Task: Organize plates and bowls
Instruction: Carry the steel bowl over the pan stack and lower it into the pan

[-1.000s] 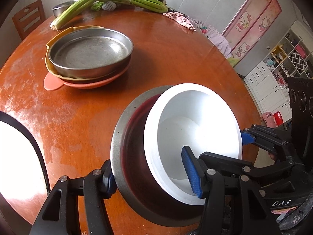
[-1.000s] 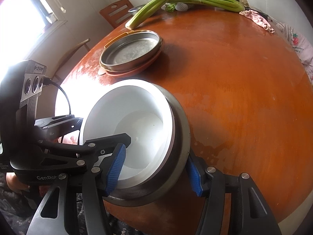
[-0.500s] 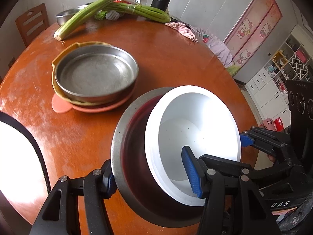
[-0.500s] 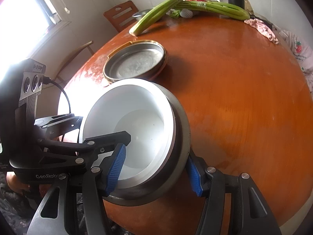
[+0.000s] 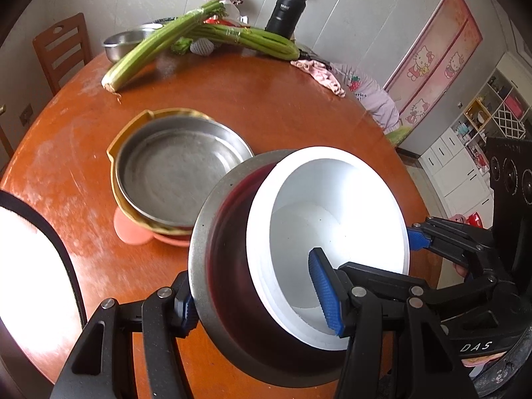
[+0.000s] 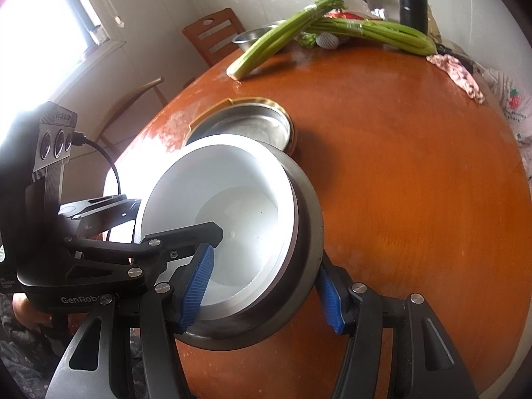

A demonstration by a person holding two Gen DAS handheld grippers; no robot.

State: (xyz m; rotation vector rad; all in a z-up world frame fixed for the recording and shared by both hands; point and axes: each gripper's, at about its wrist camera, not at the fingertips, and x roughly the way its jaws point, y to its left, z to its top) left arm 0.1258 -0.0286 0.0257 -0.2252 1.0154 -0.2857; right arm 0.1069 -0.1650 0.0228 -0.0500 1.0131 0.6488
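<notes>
bottom of the nested bowl stack is hidden in both wrist views, so can't tell whether it clears the desk [image 5: 272, 106]. near part of the plate stack [image 5: 179, 173] is covered by the bowls; left window area is blown out white. white bowl [image 5: 332, 219] is smooth and matte, round and deep, sitting inside a wider steel bowl [image 5: 212, 249] with a flat brushed rim and a dark reddish inner wall. plate stack: shallow scuffed steel pan on top, yellow plate with a notched rim under it, salmon plate with a tab at the bottom, on the left half of the glossy round orange-brown wooden desk. left hand-held gripper [image 5: 256, 299] is partly spread and clamped across the bowls' left side: one ribbed blue pad inside the white bowl, the other outside against the steel rim. right hand-held gripper [image 6: 262, 291] is clamped the same way on the right side. bowls are held at the near edge of the desk, tilted, just in front of the plate stack. celery bundles [image 5: 199, 40], small steel bowl and black flask at the far edge.
</notes>
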